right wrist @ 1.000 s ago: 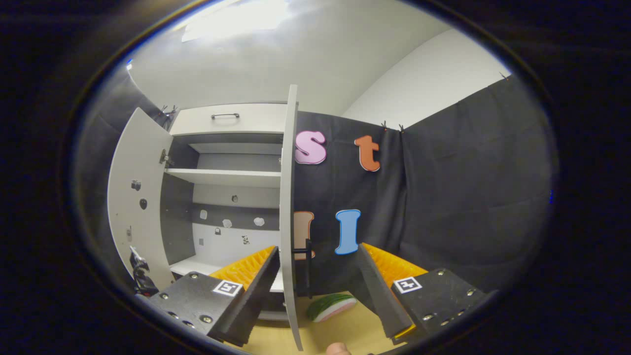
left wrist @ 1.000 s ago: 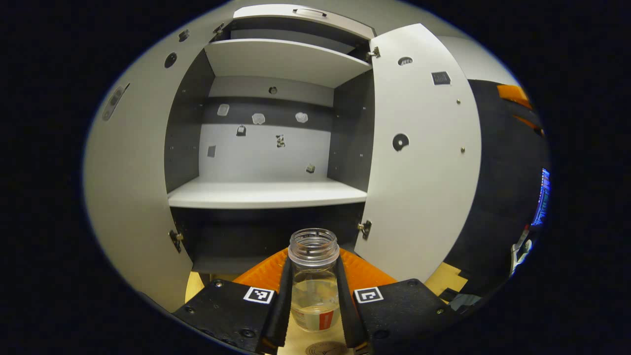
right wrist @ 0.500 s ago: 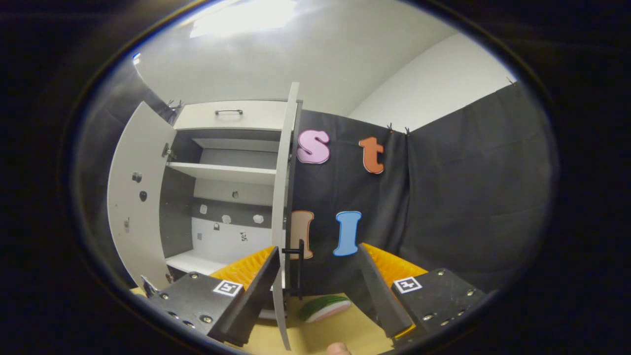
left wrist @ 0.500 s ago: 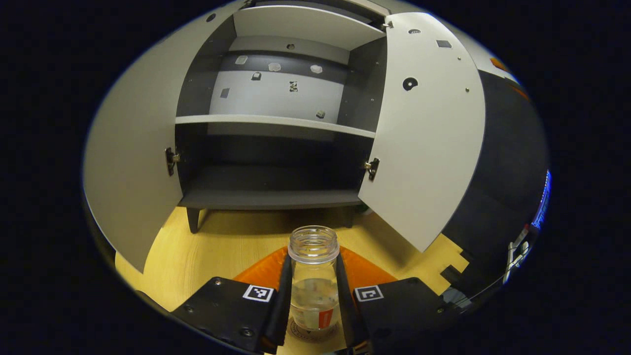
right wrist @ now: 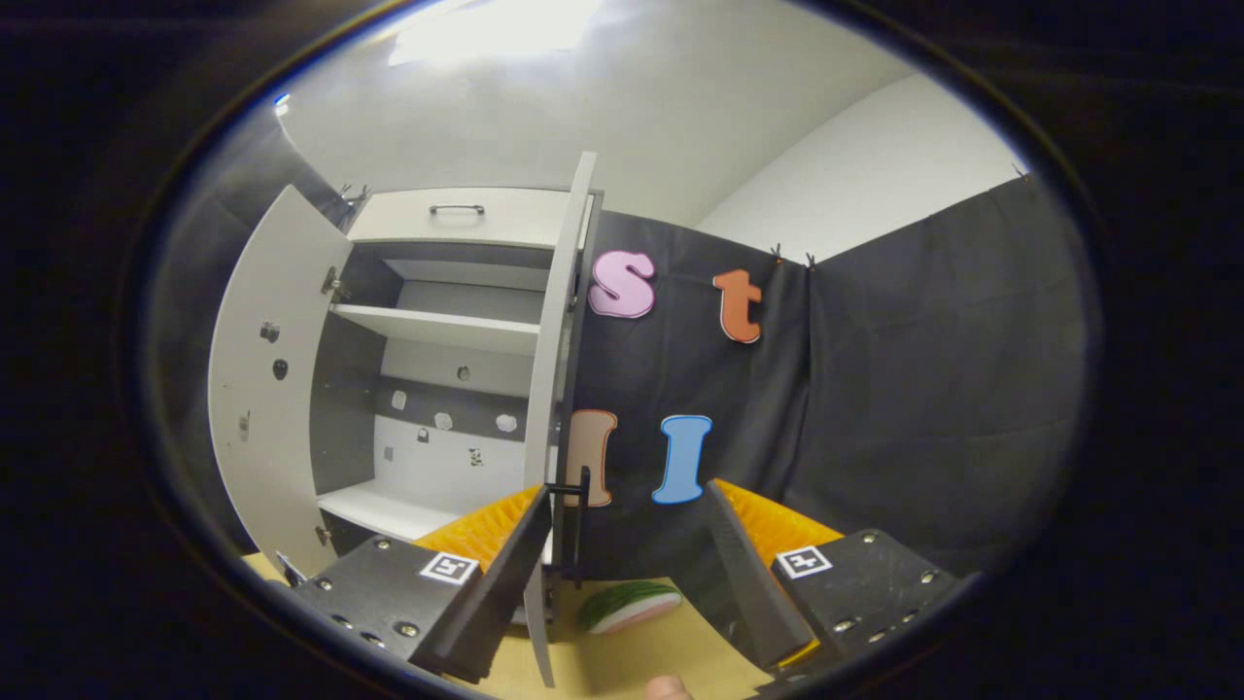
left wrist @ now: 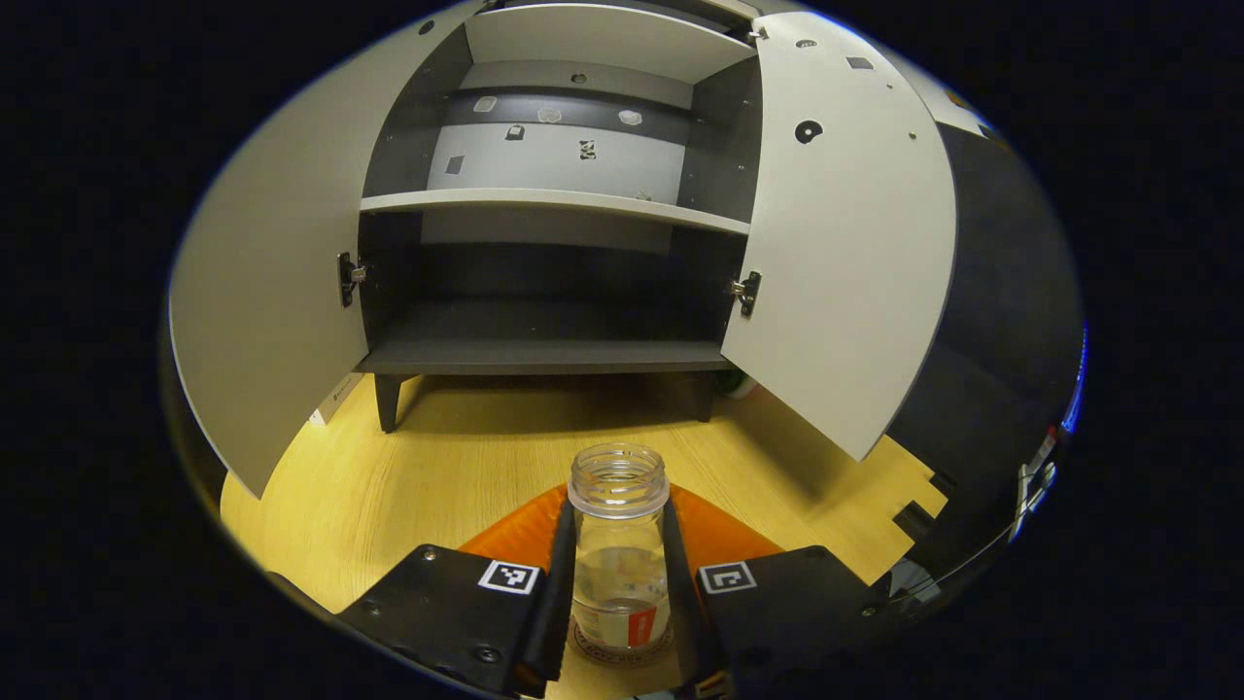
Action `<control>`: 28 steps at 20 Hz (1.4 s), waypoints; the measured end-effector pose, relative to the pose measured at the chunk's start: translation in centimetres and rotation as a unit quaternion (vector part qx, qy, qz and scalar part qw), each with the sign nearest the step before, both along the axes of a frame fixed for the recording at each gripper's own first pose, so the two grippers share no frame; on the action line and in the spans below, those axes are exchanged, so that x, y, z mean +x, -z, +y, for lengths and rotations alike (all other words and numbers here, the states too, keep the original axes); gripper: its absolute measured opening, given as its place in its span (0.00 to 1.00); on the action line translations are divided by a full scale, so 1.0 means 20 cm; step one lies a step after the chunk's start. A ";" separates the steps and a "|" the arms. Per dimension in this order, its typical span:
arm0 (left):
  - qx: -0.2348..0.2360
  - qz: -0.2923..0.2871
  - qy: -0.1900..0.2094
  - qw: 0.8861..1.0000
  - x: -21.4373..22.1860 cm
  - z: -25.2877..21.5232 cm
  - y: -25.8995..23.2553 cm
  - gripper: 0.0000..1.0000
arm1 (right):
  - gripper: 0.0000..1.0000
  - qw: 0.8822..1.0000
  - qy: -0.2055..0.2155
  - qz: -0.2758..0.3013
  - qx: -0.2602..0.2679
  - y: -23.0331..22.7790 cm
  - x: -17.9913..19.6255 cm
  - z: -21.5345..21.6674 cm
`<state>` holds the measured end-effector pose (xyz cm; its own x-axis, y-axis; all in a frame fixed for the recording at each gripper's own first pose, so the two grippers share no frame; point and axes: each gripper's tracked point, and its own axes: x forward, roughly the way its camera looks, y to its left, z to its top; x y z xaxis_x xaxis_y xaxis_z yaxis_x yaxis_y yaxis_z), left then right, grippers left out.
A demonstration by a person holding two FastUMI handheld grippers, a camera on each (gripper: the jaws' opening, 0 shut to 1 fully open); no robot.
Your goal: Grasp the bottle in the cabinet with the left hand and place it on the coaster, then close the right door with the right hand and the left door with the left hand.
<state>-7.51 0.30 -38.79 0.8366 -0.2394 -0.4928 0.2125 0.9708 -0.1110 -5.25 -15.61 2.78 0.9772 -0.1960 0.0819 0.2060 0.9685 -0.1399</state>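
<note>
Left gripper view: the left door (left wrist: 262, 292) of the cabinet (left wrist: 554, 355) stands wide open, and so does the right door (left wrist: 841, 243). The shelf (left wrist: 544, 201) between them and the dark bottom board below it are bare. In front of the cabinet lies the pale wooden worktop (left wrist: 457, 467). At the bottom centre, the left tongs (left wrist: 618, 593) are closed narrowly on a clear, capless bottle (left wrist: 619, 554), one finger pressing each side. The bottle stands upright with a little water in it, and its base sits on a round coaster (left wrist: 622, 653), whose rim shows beneath it.

Right gripper view: the left door (right wrist: 262, 379) is swung out, the cabinet interior (right wrist: 442, 408) follows, and the right door (right wrist: 554, 389) is seen nearly edge-on with its dark handle (right wrist: 580, 525) facing right. The right tongs (right wrist: 622, 583) are spread wide and hold nothing; the right door's edge stands just beside the near finger (right wrist: 496, 583). A green, slice-shaped toy (right wrist: 627, 605) lies on the worktop (right wrist: 622, 661) between the fingers, farther off.
</note>
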 end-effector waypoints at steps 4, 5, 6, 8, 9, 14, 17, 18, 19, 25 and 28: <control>-0.005 -0.007 -0.015 1.000 -0.03 0.01 0.00 0.48 | 0.93 1.000 -0.001 0.002 -0.003 0.01 0.01 0.01; -0.005 -0.013 -0.017 1.000 -0.03 0.01 -0.02 0.47 | 0.96 1.000 -0.002 0.004 -0.003 0.02 0.01 0.01; -0.004 -0.008 -0.017 1.000 -0.04 0.01 0.00 0.49 | 0.99 1.000 -0.002 0.004 -0.004 0.02 0.01 0.01; -0.003 -0.002 -0.015 1.000 -0.05 0.00 0.00 0.52 | 0.96 1.000 -0.004 0.005 -0.004 0.02 0.02 0.02; -0.003 -0.001 -0.015 1.000 -0.07 0.00 -0.01 0.52 | 0.96 1.000 -0.005 0.006 -0.005 0.03 0.03 0.03; -0.009 -0.004 -0.012 1.000 -0.09 -0.02 -0.06 0.58 | 0.93 1.000 -0.001 0.005 -0.005 0.03 0.04 0.02; -0.007 -0.008 -0.008 1.000 -0.09 -0.04 -0.09 0.63 | 0.93 1.000 -0.001 0.005 -0.002 0.04 0.05 0.01; -0.004 -0.009 -0.007 1.000 -0.10 -0.04 -0.10 0.65 | 0.93 1.000 -0.001 0.005 -0.002 0.04 0.05 0.01; -0.002 -0.008 -0.007 1.000 -0.10 -0.04 -0.10 0.65 | 0.93 1.000 -0.001 0.005 -0.002 0.04 0.05 0.00; -0.003 -0.009 -0.011 1.000 -0.12 -0.05 -0.14 0.65 | 0.95 1.000 -0.005 0.002 -0.001 0.05 0.08 0.00; -0.007 -0.020 -0.013 1.000 -0.12 -0.06 -0.21 0.65 | 0.93 1.000 -0.006 0.006 -0.001 0.07 0.10 -0.01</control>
